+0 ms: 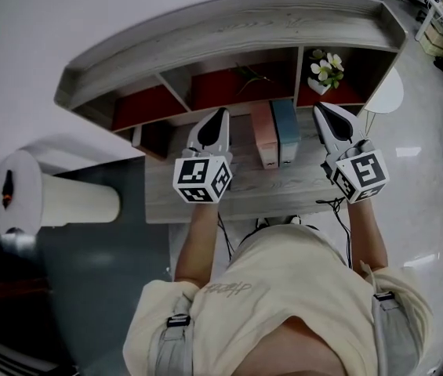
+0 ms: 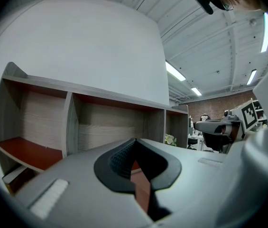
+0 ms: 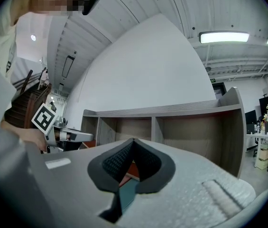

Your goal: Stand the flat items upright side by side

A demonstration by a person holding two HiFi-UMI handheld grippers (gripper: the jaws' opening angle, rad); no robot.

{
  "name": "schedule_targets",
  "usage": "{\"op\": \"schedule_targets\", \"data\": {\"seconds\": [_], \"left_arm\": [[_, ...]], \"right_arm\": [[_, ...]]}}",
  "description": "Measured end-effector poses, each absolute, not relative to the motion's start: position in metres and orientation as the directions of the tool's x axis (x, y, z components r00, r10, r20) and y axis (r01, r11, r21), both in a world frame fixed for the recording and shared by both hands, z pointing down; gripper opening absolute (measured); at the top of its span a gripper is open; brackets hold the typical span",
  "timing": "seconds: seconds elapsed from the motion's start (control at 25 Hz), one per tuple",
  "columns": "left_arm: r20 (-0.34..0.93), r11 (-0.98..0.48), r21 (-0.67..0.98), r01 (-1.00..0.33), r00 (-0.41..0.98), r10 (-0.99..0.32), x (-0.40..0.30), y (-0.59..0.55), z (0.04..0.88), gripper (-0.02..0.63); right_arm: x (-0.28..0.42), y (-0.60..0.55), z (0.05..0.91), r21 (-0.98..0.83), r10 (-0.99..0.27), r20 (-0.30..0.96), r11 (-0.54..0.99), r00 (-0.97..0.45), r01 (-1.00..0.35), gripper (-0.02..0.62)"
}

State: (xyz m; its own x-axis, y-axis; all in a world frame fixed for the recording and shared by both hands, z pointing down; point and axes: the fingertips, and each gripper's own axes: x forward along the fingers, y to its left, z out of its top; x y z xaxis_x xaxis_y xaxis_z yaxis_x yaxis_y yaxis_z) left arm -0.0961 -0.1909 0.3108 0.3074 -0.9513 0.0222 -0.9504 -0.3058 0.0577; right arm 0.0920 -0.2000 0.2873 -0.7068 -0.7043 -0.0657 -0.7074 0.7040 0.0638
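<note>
The two books stand upright on the desk (image 1: 284, 190), side by side with their covers touching: a pink book (image 1: 264, 135) on the left and a blue book (image 1: 286, 130) on the right, just in front of the shelf unit (image 1: 229, 30). From here the job looks as good as done.

The left gripper (image 1: 221, 114) is off to the left of the pink book and the right gripper (image 1: 321, 110) off to the right of the blue one. Neither touches a book. Both have their jaws pressed together with nothing between them - each gripper's own view shows the dark ribbed pads meeting at a point.

If I were doing it, I'd keep those closed tips well clear of the covers. Tall, thin books on a smooth top look easy to knock over, so any last straightening should be a light push low on an outer face.

The desk and shelf are pale grey wood grain with red floors in the compartments. The books are slim, matte slabs. A small pot of white flowers (image 1: 325, 70) sits in the right-hand compartment - worth avoiding.
</note>
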Motion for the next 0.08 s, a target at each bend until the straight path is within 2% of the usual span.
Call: {"op": "schedule_targets", "data": {"seconds": [0.08], "left_arm": [[0.031,-0.313,0.049,-0.949,0.314,-0.949,-0.0956,-0.1932,0.3104,0.012]], "right_arm": [[0.0920,-0.1996,0.2889,0.054,-0.707,-0.068,0.702,-0.704,-0.710,0.002]]}}
